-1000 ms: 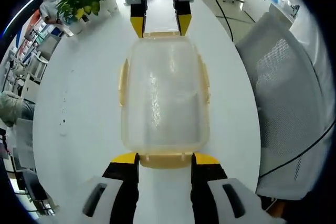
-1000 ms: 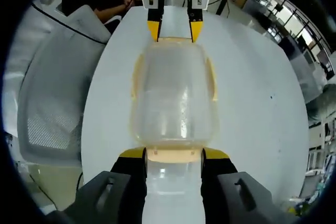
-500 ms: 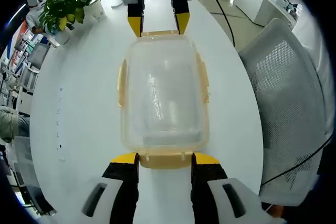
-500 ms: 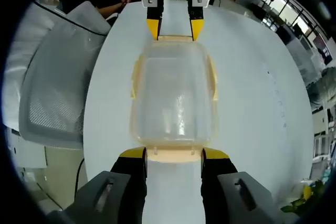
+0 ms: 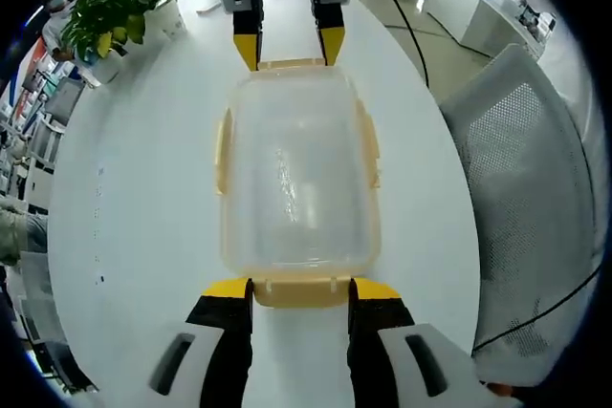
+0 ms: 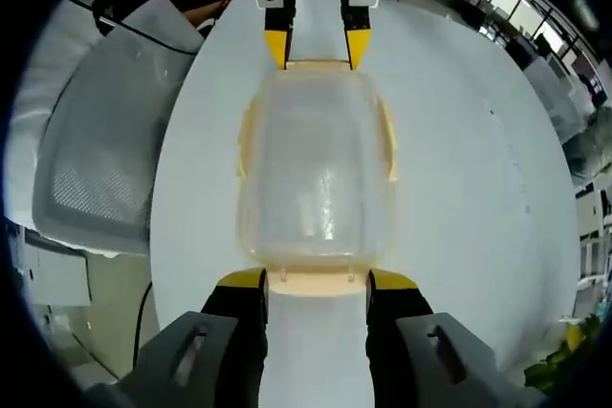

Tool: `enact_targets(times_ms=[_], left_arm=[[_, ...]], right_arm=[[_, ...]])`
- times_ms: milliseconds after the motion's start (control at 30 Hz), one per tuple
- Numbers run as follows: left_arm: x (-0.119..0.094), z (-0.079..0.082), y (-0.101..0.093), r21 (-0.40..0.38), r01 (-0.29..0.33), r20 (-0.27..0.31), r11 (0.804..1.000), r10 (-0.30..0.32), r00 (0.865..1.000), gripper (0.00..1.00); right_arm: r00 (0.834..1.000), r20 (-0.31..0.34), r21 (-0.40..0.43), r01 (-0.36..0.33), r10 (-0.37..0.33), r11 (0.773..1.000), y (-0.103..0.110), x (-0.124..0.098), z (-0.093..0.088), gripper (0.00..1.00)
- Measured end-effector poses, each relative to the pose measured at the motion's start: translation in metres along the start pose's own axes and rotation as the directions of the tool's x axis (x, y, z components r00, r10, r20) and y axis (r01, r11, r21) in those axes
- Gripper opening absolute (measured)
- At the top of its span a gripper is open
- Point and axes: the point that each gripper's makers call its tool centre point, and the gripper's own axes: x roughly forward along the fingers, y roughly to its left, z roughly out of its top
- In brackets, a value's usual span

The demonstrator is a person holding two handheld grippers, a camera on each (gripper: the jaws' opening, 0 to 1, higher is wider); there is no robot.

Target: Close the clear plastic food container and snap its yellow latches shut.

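container (image 5: 296,174) sat on the table (image 5: 134,236), lid on | left gripper (image 5: 300,286) placed at its near end latch, right gripper (image 5: 286,43) at the far end | chair (image 5: 531,198) parked beside the table | plant (image 5: 110,11) stood at the table's far corner

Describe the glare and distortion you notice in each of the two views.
Left gripper view: white glare streaks down the clear container lid; fisheye curves the table edges. Right gripper view: a similar bright streak on the container, and the mesh chair bows outward.
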Motion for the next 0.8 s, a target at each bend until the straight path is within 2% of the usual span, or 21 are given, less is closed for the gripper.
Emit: enact_targets(times_ms=[800], left_arm=[[0.0046, -0.0013, 0.0002, 0.021, 0.008, -0.046, 1.000, -0.007, 0.999, 0.33]], right_arm=[[1.000, -0.010, 0.023, -0.022, 0.022, 0.999, 0.0013, 0.0089, -0.0045, 0.37]])
